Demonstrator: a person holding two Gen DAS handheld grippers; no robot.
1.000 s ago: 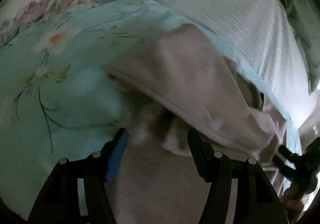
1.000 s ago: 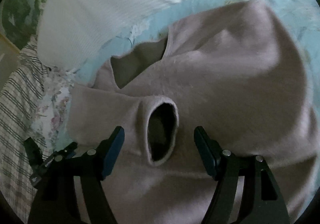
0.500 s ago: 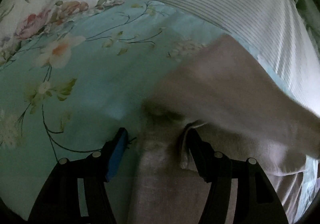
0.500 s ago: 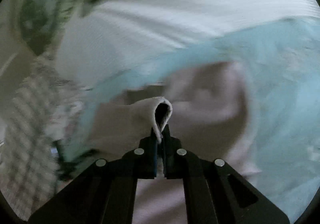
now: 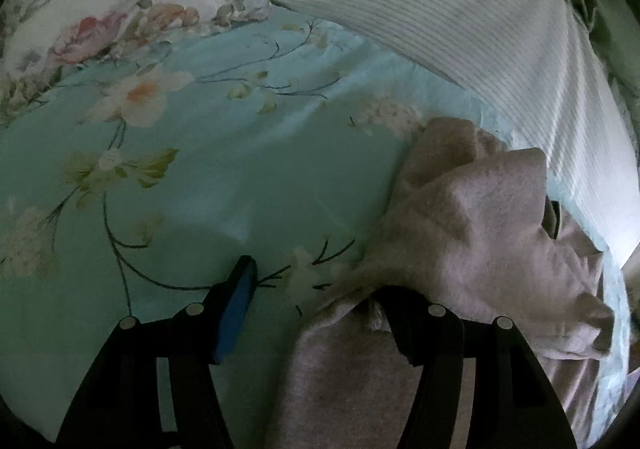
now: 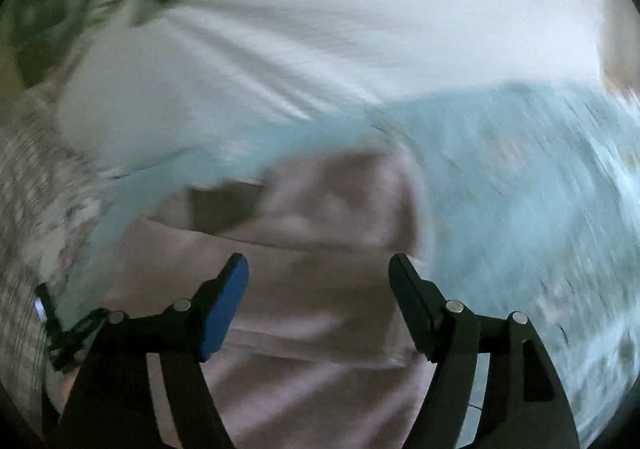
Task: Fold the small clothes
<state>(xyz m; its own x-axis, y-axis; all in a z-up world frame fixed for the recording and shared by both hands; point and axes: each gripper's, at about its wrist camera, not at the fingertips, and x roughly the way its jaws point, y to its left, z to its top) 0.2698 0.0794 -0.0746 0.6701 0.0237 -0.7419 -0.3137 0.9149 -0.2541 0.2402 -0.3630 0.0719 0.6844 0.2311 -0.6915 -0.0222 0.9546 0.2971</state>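
A small pinkish-grey fleece garment lies bunched on a turquoise floral bedsheet. In the left wrist view my left gripper is open, low over the garment's left edge; cloth drapes over the tip of its right finger and runs between the jaws at the bottom. In the blurred right wrist view the same garment lies folded over itself, and my right gripper is open and empty above it. The left gripper's black frame shows at the far left edge.
A white ribbed blanket lies along the far side, also in the right wrist view. A pink floral pillow is at the far left. A checked cloth lies at the left edge.
My right gripper was shut on the sleeve cuff half a second ago; it has let go and now stands open. The garment's fold has dropped to the right of my left gripper.
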